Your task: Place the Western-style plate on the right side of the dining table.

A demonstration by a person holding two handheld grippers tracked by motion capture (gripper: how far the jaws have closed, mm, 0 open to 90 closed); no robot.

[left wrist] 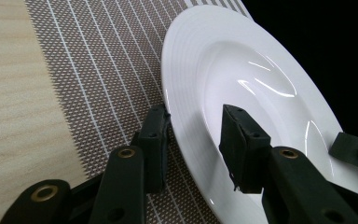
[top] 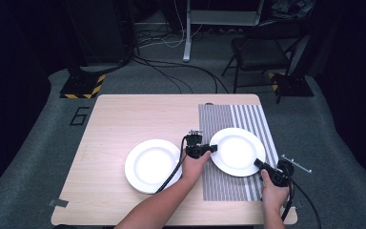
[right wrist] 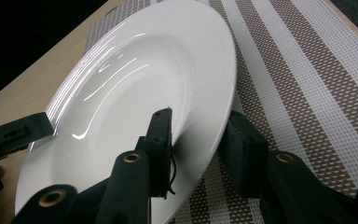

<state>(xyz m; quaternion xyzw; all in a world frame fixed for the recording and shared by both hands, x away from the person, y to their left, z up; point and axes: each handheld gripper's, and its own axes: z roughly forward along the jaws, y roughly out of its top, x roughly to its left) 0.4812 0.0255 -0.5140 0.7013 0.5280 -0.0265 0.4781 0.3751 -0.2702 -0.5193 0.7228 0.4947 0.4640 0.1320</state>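
While my two hands rest at the near right part of the table, my left gripper straddles the left rim of the plate that lies on the striped mat; in the left gripper view one jaw stands over the plate's inner slope and the other sits outside the rim above the mat, with a gap showing on both sides, so the jaws are partly open and grip nothing; my right gripper does the same at the plate's near right rim; in the right gripper view one jaw hangs over the white surface and the other stands beside the edge on the mat, again with the rim between them and no pad pressing on it; the plate sits flat on the mat, its left edge reaching just past the mat's left border; a second plate lies on the bare wood to the left, well clear of both grippers.
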